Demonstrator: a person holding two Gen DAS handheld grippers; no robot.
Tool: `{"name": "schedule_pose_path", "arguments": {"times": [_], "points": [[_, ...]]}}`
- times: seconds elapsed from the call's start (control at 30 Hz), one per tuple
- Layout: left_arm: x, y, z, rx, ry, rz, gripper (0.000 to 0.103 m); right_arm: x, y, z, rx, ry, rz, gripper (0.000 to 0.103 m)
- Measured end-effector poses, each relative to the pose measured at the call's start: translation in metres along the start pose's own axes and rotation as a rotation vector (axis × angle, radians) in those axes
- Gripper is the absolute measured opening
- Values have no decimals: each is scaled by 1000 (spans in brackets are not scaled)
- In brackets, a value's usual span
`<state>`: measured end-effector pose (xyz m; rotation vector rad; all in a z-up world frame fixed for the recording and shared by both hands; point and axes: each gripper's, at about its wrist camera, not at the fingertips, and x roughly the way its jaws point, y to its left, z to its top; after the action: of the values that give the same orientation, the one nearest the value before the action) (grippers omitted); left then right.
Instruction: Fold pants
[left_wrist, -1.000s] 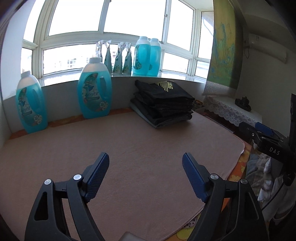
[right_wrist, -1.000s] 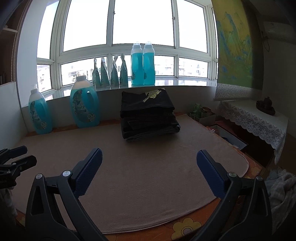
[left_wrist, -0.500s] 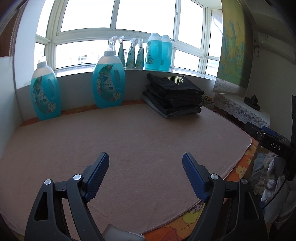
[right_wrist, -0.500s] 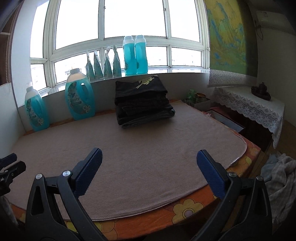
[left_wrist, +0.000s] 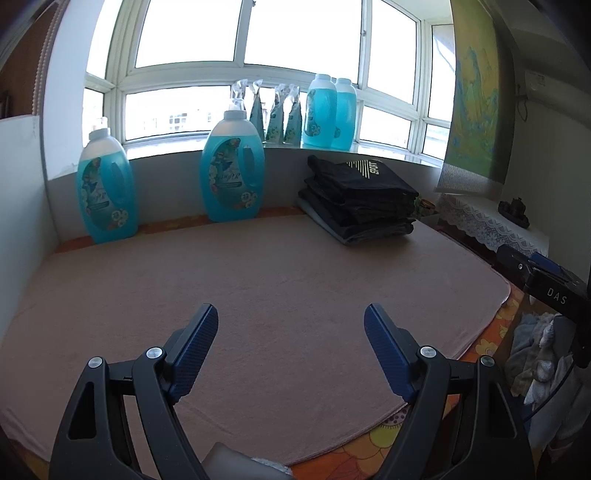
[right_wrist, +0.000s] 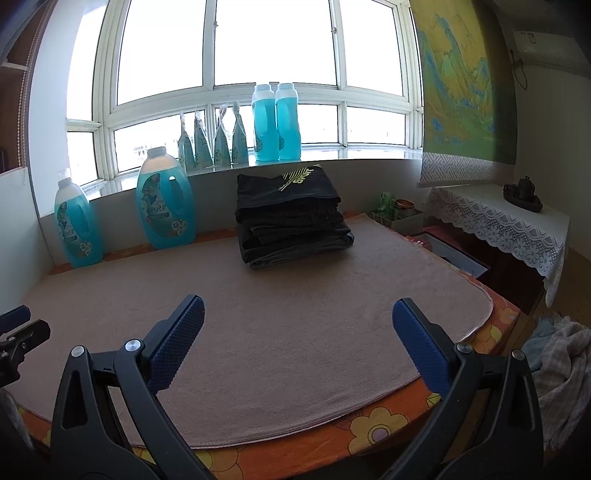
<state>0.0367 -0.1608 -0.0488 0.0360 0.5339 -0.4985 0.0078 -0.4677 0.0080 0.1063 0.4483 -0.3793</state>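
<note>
A stack of folded dark pants (left_wrist: 360, 199) lies at the back right of the pink-beige mat (left_wrist: 258, 280); it also shows in the right wrist view (right_wrist: 291, 218), on the mat (right_wrist: 295, 314). My left gripper (left_wrist: 291, 325) is open and empty above the mat's near edge. My right gripper (right_wrist: 298, 317) is open and empty, also above the near edge. The right gripper's body (left_wrist: 543, 277) shows at the right of the left wrist view. The left gripper's tip (right_wrist: 18, 328) shows at the left edge of the right wrist view.
Two big blue detergent bottles (left_wrist: 232, 170) (left_wrist: 105, 188) stand at the back of the mat. More bottles and pouches (right_wrist: 273, 122) line the windowsill. A pile of loose clothes (right_wrist: 557, 362) lies low at the right. A lace-covered side table (right_wrist: 506, 221) stands at the right.
Both grippers have drawn back and up from the mat, so the mat's near edge and the flowered cloth under it now show. Both stay open.
</note>
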Motion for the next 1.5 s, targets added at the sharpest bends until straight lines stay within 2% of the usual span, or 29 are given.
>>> {"name": "schedule_pose_path", "arguments": {"times": [1.5], "points": [[-2, 8, -3, -9, -16, 7, 82, -2, 14, -5, -7, 5, 2, 103]]}}
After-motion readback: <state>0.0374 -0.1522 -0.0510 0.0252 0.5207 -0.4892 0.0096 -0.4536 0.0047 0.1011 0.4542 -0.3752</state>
